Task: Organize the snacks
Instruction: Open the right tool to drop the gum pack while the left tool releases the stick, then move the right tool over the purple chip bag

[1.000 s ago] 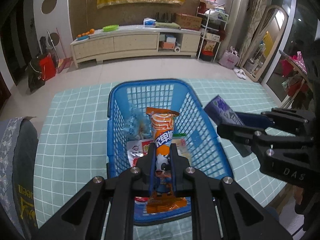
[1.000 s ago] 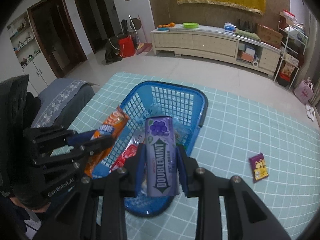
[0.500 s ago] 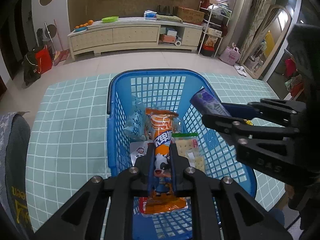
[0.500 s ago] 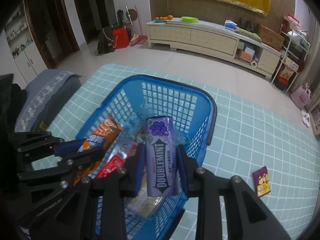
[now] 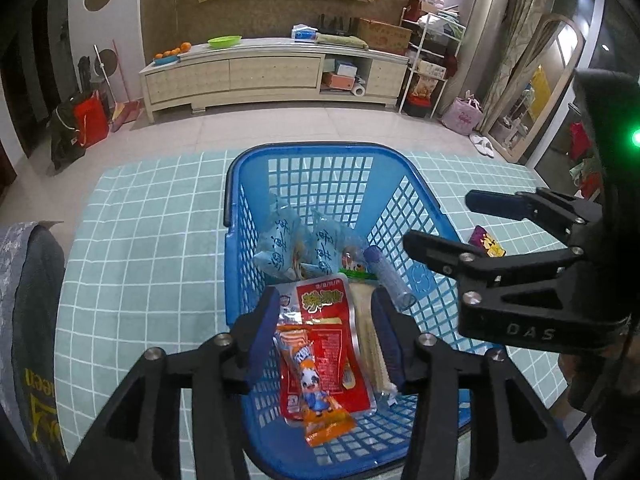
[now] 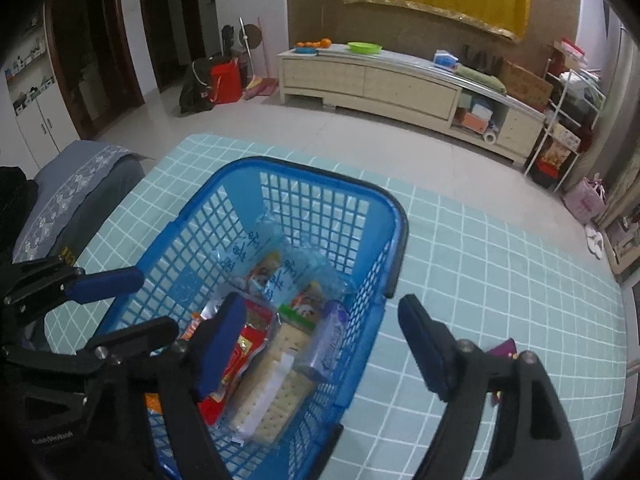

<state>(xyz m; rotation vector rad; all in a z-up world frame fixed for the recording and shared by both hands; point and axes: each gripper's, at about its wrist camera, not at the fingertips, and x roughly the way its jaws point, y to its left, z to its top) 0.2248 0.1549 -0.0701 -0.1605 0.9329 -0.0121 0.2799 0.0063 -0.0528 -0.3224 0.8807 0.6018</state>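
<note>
A blue mesh basket (image 5: 304,148) (image 6: 304,168) stands on the teal checked tablecloth and holds several snacks. My left gripper (image 5: 326,332) (image 6: 156,302) hovers over its near end with jaws opening. The orange snack stick (image 5: 316,392) lies loose below it on a red packet (image 5: 324,320). My right gripper (image 6: 324,340) (image 5: 438,218) is above the basket's right side, jaws opening wide, with nothing pressed between them. The purple gum bottle (image 6: 330,340) (image 5: 388,276) lies in the basket beside a cracker pack (image 6: 276,380). Pale blue packets (image 5: 280,244) sit at the far end.
A small purple packet (image 5: 486,242) (image 6: 506,348) lies on the cloth to the right of the basket. A grey cushioned seat (image 5: 28,300) (image 6: 72,184) borders the table's left side. Beyond the table are tiled floor and a long cream cabinet (image 5: 240,76).
Both grippers have opened. The orange stick dropped from the left one onto the red packet, and the gum bottle fell from the right one into the basket's right side.
</note>
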